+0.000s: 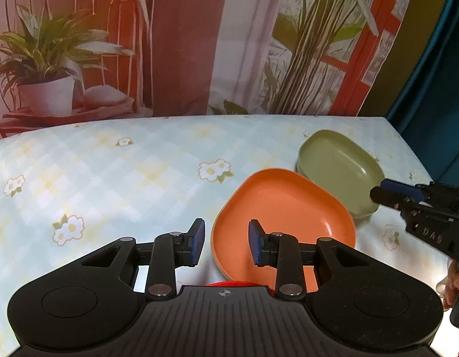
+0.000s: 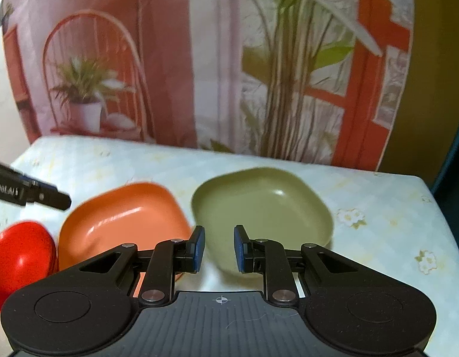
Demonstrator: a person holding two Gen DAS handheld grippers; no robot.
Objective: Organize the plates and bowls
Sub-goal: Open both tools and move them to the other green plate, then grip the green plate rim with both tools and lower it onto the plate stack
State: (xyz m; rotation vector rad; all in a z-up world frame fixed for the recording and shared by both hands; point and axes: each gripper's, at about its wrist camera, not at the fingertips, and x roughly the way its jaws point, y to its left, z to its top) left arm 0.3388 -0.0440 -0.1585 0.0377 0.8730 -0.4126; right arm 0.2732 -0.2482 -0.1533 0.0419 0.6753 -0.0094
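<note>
An orange plate (image 1: 284,220) lies on the floral tablecloth, with an olive green bowl (image 1: 338,168) just behind and right of it. My left gripper (image 1: 226,242) is open and empty, its jaws at the orange plate's near left rim. My right gripper (image 2: 219,248) is open and empty, its jaws just short of the green bowl's (image 2: 260,211) near rim. In the right wrist view the orange plate (image 2: 122,220) sits left of the green bowl, and a red bowl (image 2: 19,258) lies further left. A sliver of the red bowl (image 1: 232,283) shows under my left gripper.
The table (image 1: 110,178) has a pale checked cloth with flowers. Its far edge meets a printed backdrop (image 1: 176,44) of plants and red frames. The table's right edge (image 2: 438,208) lies beyond the green bowl. The other gripper shows at each view's side.
</note>
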